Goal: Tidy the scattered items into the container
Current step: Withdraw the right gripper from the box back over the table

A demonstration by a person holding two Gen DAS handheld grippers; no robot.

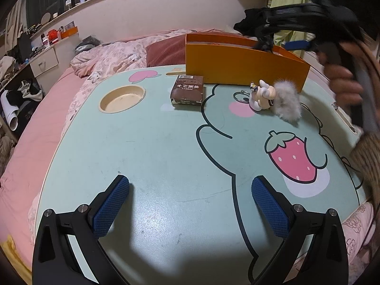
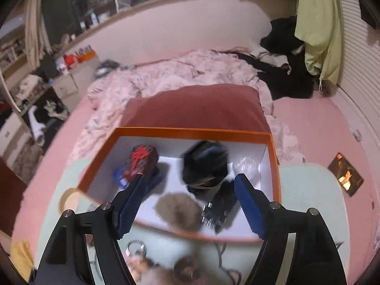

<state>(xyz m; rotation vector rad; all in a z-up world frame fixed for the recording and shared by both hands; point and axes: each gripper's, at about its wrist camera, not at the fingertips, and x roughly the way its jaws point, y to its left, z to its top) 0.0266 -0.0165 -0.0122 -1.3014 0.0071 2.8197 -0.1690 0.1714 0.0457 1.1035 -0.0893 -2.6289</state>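
A: Left gripper [image 1: 191,204] first: its jaws stand wide, nothing between the blue pads, hanging above the bare green lap table [image 1: 152,156]. From this left wrist view, what is left to tidy?

B: A brown carton [image 1: 187,90] lies near the orange box [image 1: 244,67], and a small figure keychain [image 1: 261,95] with a grey fur pompom [image 1: 288,103] lies just in front of the box. The right hand [image 1: 344,83] is up at the right edge, with a dark item hanging over the box rim.

A: Any writing?

B: The carton has white characters and a barcode label on top; they are too distorted for me to read reliably.

A: And the right wrist view?

B: The right gripper [image 2: 187,201] is over the box with its jaws apart and nothing pressed between them. Inside I see a red-and-black item [image 2: 142,163], a black bundle [image 2: 205,166], a brownish fur ball [image 2: 178,207] and a dark metal-linked piece [image 2: 217,210]. The picture is blurred.

A: So the step?

B: I judge it a drop-off into the box. Next calls for reaching down to the keychain or the carton, closing squarely, then lifting over the rim.
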